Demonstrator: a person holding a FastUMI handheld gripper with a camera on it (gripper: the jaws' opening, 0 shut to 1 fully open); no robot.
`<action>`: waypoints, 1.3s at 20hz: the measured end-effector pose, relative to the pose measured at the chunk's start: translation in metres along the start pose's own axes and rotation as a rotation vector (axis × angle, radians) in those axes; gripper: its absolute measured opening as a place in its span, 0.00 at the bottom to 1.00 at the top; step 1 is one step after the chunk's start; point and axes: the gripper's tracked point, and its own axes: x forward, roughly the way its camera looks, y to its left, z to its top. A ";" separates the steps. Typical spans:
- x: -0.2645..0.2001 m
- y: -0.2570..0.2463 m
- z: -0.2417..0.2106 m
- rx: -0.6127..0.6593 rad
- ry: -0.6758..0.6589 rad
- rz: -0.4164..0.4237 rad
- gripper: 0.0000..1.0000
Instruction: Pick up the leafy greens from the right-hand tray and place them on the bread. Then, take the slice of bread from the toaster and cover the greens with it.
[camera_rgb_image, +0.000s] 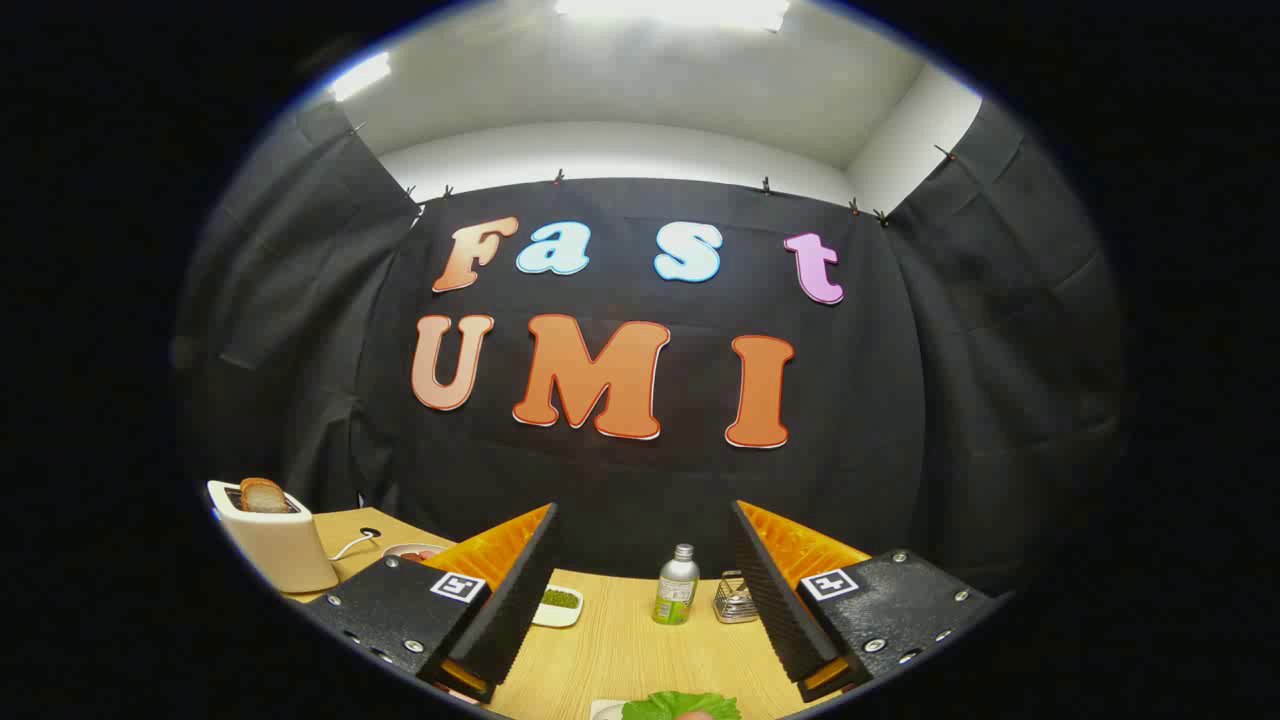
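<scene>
The gripper (645, 590) hangs above a pale wooden tabletop (620, 655) with its two black ribbed, orange-backed fingers (510, 600) spread wide apart and nothing between the pads. Taking the gap between the fingers as the dial's centre, the ruffled bright green leafy greens (680, 706) lie at six o'clock, close under the gripper, resting on something pale whose edge barely shows, with a small pinkish-brown patch on top that is too cropped to identify. At ten o'clock, well beyond the left finger, stands a cream plastic toaster (275, 540) with a browned slice of bread (263, 495) sticking up out of its slot and a white cord trailing from its base. Just beside the left finger, at nine o'clock, sits a small white rectangular dish (559, 603) holding something dark green. At about one o'clock, beyond the fingers, a clear green-labelled bottle with a silver cap (677, 588) stands upright, and a small wire metal holder (736, 598) sits just beside it against the right finger.
</scene>
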 end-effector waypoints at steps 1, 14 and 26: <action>0.000 0.002 -0.001 -0.002 0.002 0.006 0.99; -0.007 -0.001 0.008 0.017 -0.006 0.005 0.99; -0.008 -0.003 0.004 0.032 0.017 0.005 0.99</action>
